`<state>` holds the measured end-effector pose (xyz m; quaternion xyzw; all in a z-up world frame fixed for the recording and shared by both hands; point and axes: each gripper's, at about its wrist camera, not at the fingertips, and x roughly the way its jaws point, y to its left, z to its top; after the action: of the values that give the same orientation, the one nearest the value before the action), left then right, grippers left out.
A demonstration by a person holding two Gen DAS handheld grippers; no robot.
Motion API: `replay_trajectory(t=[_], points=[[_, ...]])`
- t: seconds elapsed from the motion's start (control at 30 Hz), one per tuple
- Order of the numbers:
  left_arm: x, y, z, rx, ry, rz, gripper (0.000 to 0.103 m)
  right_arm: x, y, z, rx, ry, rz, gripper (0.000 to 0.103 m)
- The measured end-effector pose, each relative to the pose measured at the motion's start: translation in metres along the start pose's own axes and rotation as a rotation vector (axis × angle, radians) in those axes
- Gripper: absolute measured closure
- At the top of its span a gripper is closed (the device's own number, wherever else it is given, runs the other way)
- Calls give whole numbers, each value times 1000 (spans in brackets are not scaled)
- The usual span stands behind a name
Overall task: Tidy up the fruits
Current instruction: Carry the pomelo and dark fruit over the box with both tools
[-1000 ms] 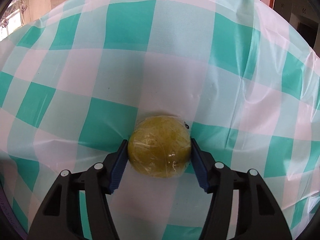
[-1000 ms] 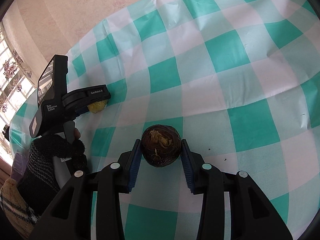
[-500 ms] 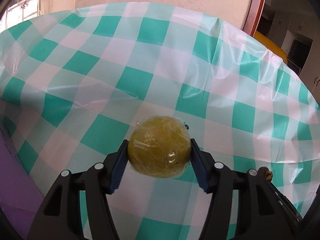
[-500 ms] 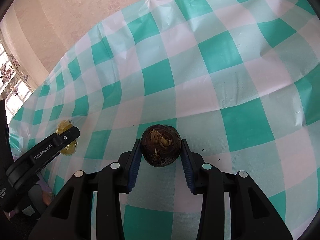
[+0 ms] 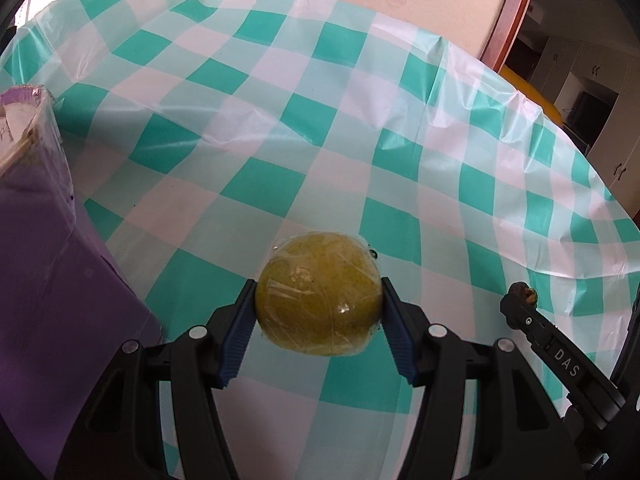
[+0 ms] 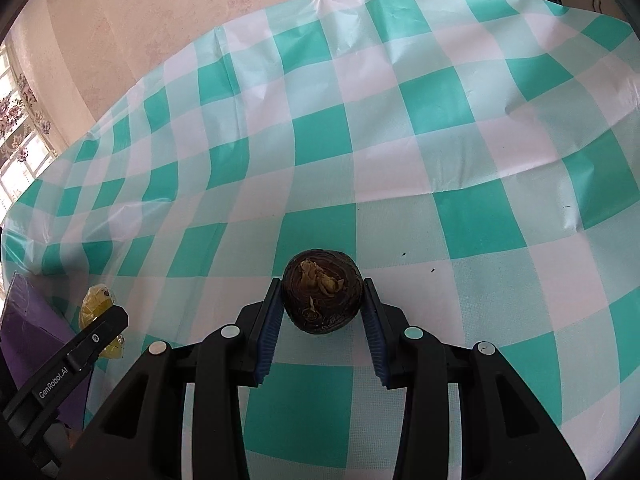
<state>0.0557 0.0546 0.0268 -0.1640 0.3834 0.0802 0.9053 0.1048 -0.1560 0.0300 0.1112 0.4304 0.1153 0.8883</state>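
The left gripper (image 5: 318, 304) clamps a wrapped fruit (image 5: 318, 294), the right gripper (image 6: 322, 304) a dark one (image 6: 322, 290) (both apparently carried off the cloth (image 6: 440, 160) for sorting).

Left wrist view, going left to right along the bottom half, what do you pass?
Purple box → left gripper shut on the wrapped yellow-green fruit → right gripper with the dark brown fruit.

left gripper (image 5: 318, 312) fingers clamped, tilted down | right gripper (image 6: 322, 304) same
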Motion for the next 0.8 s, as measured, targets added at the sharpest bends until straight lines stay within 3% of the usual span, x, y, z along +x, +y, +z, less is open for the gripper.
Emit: replay_trajectory(t=[0.4, 0.5, 0.8], points=[[-44, 22, -44, 28, -1, -69, 44, -30, 18, -45, -37, 35, 40, 64], [-55, 28, -54, 34, -2, -83, 43, -45, 19, -55, -33, -13, 43, 64], [-93, 23, -92, 167, -55, -102, 43, -74, 30, -87, -64, -32, 69, 64]])
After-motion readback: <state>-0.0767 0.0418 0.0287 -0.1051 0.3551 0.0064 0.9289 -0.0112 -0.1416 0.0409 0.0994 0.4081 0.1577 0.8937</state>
